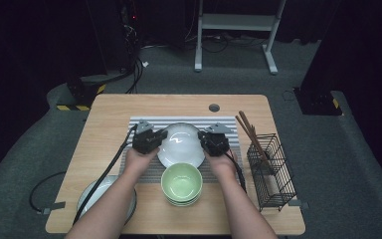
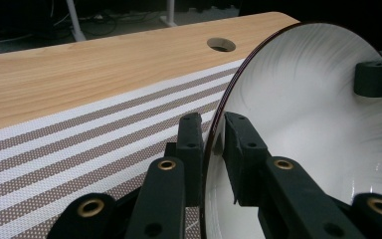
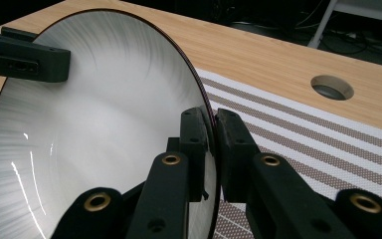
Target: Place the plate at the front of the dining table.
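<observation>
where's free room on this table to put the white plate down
Bare striped mat behind the white plate, and bare wood on the far table around the hole. The near side is crowded: green bowls, another plate, wire basket.

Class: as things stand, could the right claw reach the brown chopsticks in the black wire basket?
Probably not yet: the right claw is shut on the white plate's rim; otherwise the path to the brown chopsticks looks open.

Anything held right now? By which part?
Yes: the white plate. The left gripper is shut on its left rim and the right gripper on the opposite rim, above the striped mat.
</observation>
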{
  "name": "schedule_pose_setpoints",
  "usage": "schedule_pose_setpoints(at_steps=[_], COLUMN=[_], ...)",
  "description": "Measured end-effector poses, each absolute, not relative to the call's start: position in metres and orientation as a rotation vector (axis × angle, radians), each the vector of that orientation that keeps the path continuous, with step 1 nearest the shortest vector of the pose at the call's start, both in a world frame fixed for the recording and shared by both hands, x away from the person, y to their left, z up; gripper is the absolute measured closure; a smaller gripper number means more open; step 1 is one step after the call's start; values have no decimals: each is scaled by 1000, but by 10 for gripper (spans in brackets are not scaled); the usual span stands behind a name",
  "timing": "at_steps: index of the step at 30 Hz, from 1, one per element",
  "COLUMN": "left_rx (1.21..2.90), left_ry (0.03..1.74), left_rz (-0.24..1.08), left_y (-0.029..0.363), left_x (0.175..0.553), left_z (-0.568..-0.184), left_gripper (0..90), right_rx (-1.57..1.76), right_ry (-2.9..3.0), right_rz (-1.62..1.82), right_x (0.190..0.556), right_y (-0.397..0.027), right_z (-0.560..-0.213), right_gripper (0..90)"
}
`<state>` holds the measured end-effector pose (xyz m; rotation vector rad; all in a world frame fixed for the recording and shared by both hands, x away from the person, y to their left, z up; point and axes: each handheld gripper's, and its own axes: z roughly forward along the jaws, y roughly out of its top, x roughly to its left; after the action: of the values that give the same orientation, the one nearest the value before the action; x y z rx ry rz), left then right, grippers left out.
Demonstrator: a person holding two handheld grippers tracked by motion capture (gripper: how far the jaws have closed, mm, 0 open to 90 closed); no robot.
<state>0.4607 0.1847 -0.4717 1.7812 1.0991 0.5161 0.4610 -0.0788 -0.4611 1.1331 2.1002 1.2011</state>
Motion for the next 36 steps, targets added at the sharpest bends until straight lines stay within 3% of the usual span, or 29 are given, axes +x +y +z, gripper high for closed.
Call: schedule_pose_setpoints(at_steps=[32,33,34,35,36], left_rx=[1852,1751,1751,1866,1866], left_ry=[1140,1191,1191,1141,1141], left_rz=[424,392,392,422,422], left_y=[181,174,174,181,181], left_x=[473,473,473,476,476], left_z=[-486,-488,-488,-487,-487], left_gripper=[789,790,791,792,792], right_rx=[1208,1217,1217,1226,1228], right_ry=[2113,2115,2115,2117,2118], right_rz=[1171,1173,1173,1168,1164], right_x=[469,471,471,473,474], right_y=[-82,-82,-82,-81,-81], right_z=[-481,-481,-481,-483,-484], right_gripper=[818,817,817,814,813])
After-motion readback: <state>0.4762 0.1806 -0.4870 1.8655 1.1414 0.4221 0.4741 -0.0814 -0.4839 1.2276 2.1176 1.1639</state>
